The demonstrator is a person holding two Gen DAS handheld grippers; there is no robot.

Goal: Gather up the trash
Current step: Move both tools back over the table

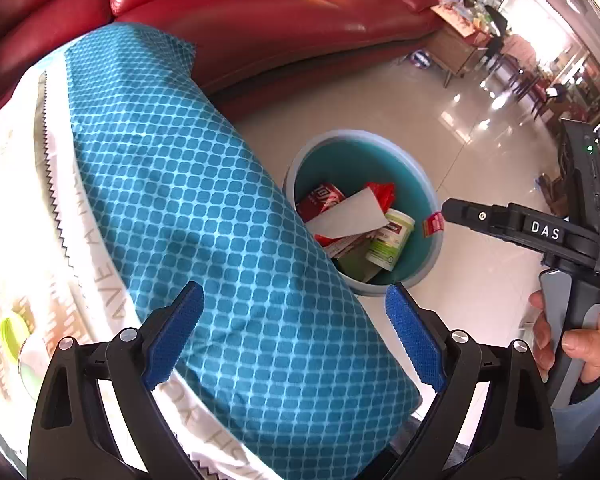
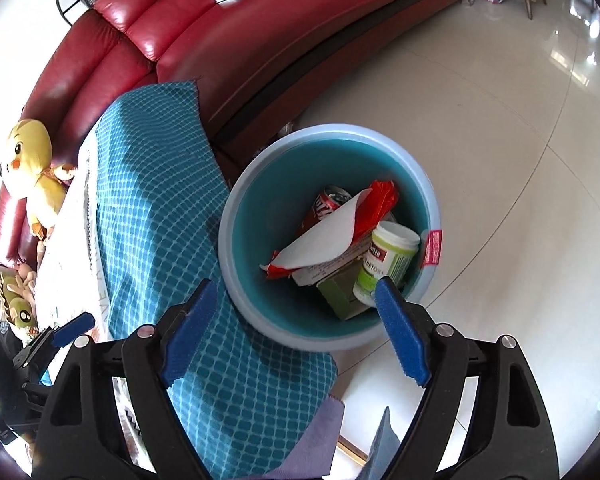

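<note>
Left wrist view: the left gripper (image 1: 294,334) hangs with its blue pads spread wide and nothing between them, above a teal checked cloth (image 1: 204,208). Beyond sits the teal bin (image 1: 424,184) on the tiled floor (image 1: 472,280), trash inside: a red can (image 1: 320,200), white paper (image 1: 350,214), a green-labelled jar (image 1: 392,238). Right wrist view: the right gripper (image 2: 296,330) is spread too (empty), poised over the bin's near rim, red sofa (image 2: 236,36) behind.
</note>
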